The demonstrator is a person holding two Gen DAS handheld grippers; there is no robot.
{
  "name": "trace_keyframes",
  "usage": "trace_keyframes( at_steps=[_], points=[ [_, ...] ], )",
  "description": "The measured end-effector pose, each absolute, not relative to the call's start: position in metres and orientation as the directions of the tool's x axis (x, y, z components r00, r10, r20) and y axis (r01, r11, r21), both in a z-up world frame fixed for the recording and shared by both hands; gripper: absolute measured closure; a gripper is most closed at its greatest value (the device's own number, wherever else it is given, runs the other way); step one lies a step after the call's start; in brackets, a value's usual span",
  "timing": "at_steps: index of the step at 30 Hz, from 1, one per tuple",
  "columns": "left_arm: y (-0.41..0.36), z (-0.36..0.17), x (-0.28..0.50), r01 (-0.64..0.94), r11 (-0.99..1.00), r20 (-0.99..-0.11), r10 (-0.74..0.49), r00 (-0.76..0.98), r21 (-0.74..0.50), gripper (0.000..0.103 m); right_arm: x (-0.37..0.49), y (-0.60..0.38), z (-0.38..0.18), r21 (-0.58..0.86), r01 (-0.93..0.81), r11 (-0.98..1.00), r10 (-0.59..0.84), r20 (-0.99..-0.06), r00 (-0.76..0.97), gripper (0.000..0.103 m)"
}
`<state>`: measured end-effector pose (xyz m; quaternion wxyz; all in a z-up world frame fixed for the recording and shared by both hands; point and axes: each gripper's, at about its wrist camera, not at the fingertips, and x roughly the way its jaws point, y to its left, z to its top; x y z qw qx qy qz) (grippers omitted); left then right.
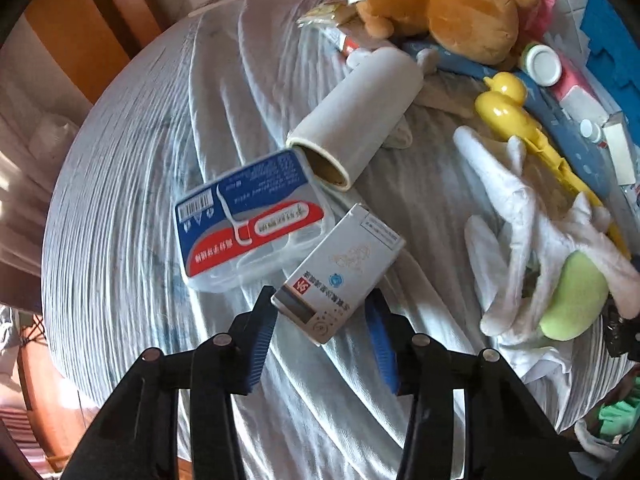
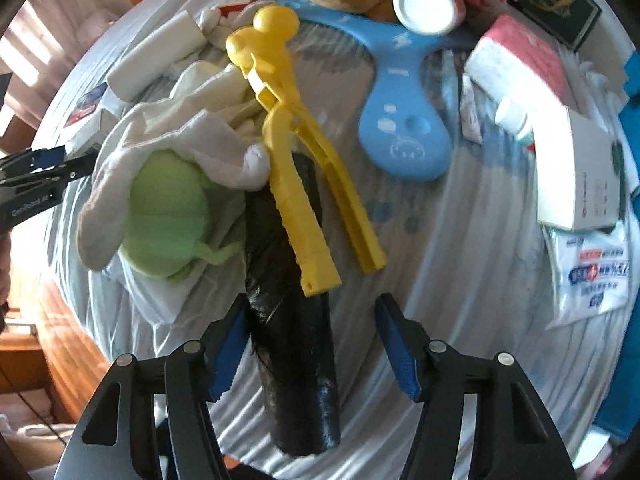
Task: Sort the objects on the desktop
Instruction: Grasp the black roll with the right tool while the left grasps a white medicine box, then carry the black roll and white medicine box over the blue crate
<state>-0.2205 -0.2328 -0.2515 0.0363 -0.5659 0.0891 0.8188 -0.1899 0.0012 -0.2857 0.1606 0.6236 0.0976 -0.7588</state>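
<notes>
In the left wrist view my left gripper (image 1: 322, 316) is open, its blue pads either side of the near end of a silver-grey card box (image 1: 340, 276) lying on the light cloth. A clear floss-pick box (image 1: 252, 220) with a red and blue label lies just left of it, a white roll (image 1: 356, 120) behind. In the right wrist view my right gripper (image 2: 312, 320) is open around a black roll of bags (image 2: 292, 320) that lies lengthwise between the fingers. A yellow duck-shaped clamp (image 2: 296, 168) rests across the black roll.
White gloves (image 1: 520, 220) and a green plush (image 2: 168, 216) lie between the two grippers. A brown plush bear (image 1: 452, 4), blue plastic paddle (image 2: 400, 120), white-capped bottle (image 2: 424, 6), pink packet (image 2: 520, 64), white carton (image 2: 580, 176) and wipes pack (image 2: 592, 276) crowd the far and right side. The table edge curves left.
</notes>
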Motion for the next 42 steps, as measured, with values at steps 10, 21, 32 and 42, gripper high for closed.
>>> trace_keyframes(
  at_steps=[10,21,32,42],
  points=[
    [-0.218,-0.253,-0.225,-0.243,-0.964,-0.942,-0.018,-0.334,0.105,0.067,-0.19,0.018,-0.278,0.028,0.333,-0.943,-0.085,-0.984,-0.157,0.065],
    [-0.199,-0.184,-0.199,-0.192,-0.977,-0.892,0.004,-0.451,0.093,0.071,-0.187,0.053,-0.227,0.154,0.267,-0.951,-0.215,-0.953,-0.216,0.068],
    [-0.104,-0.087,-0.242,-0.318,-0.944,-0.771,0.139,-0.621,0.086,0.071,-0.211,0.129,-0.099,0.137,0.182,-0.974,-0.216,-0.813,-0.541,0.068],
    [0.045,0.049,-0.261,-0.537,-0.844,-0.597,0.423,-0.681,0.015,0.071,-0.203,0.221,0.047,0.074,0.034,-0.997,-0.074,-0.641,-0.764,0.068]
  ],
)
